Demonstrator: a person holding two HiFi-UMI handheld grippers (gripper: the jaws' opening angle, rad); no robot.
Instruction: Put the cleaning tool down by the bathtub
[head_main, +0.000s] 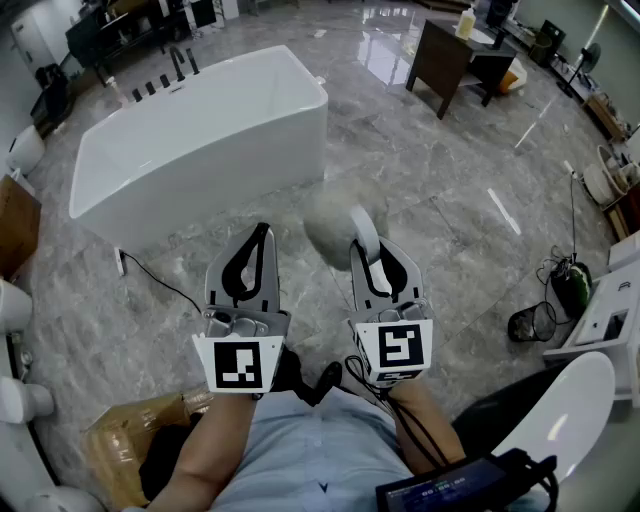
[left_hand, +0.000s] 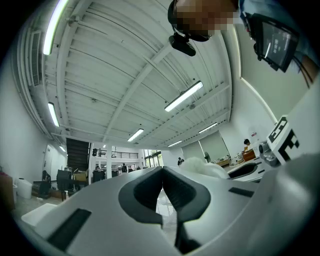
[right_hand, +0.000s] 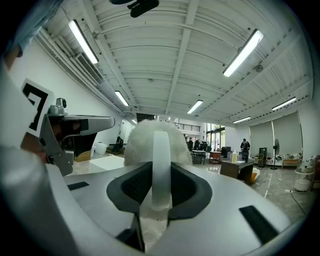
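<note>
The cleaning tool is a fluffy white duster head (head_main: 328, 226) on a flat white handle (right_hand: 161, 165). My right gripper (head_main: 368, 250) is shut on that handle, holding it about level above the marble floor, with the head (right_hand: 154, 141) sticking out past the jaws. The white bathtub (head_main: 200, 140) stands ahead and to the left, apart from the tool. My left gripper (head_main: 262, 234) hovers beside the right one, shut with nothing in it; in the left gripper view its jaws (left_hand: 162, 175) meet, and the duster head (left_hand: 206, 167) shows to their right.
A black cable (head_main: 160, 282) runs over the floor in front of the tub. A dark wooden table (head_main: 447, 55) stands at the back right. A black mesh basket (head_main: 530, 322) and white fixtures (head_main: 572, 410) sit at the right, a brown bag (head_main: 130, 440) at the lower left.
</note>
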